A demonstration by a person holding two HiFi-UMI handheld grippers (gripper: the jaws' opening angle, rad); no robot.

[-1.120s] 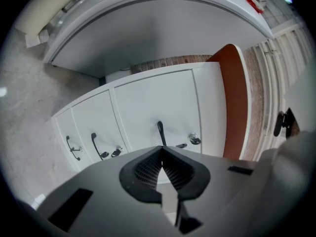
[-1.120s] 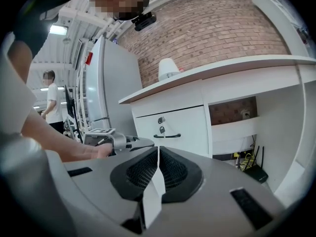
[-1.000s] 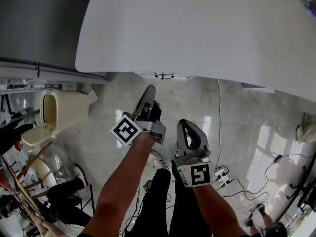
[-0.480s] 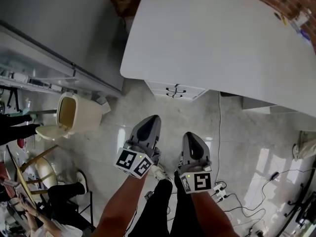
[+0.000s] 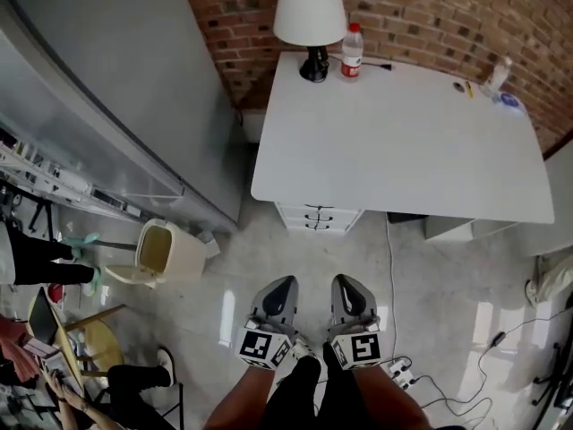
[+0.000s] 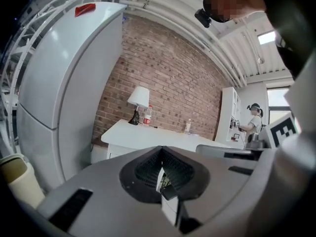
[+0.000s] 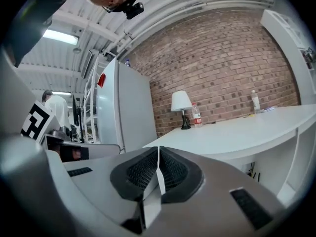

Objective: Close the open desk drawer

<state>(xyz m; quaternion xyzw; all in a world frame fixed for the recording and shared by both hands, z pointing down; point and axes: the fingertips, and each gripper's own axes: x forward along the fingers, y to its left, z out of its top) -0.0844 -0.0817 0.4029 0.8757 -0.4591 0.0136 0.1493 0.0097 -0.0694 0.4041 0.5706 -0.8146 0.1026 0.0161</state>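
The white desk (image 5: 403,141) stands against the brick wall. Its drawer stack (image 5: 318,217) shows under the front edge, and the dark-handled fronts look flush with one another. My left gripper (image 5: 284,282) and right gripper (image 5: 346,279) hang side by side over the floor, well short of the drawers and pointing toward them. Both are shut with nothing between the jaws. The left gripper view has the left gripper (image 6: 160,169) with jaws pressed together and the desk (image 6: 148,135) far ahead. In the right gripper view the right gripper (image 7: 158,168) is likewise shut, with the desk (image 7: 237,132) beyond.
A lamp (image 5: 309,16) and a bottle (image 5: 352,52) stand at the desk's back edge. A tall grey fridge (image 5: 107,106) fills the left side, with a beige waste bin (image 5: 161,251) by its foot. A power strip with cables (image 5: 400,374) lies on the floor at right.
Both grippers have drawn back from the drawers and come level beside each other. The left one has rolled so its marker cube faces up. The view has lifted to take in the whole desk.
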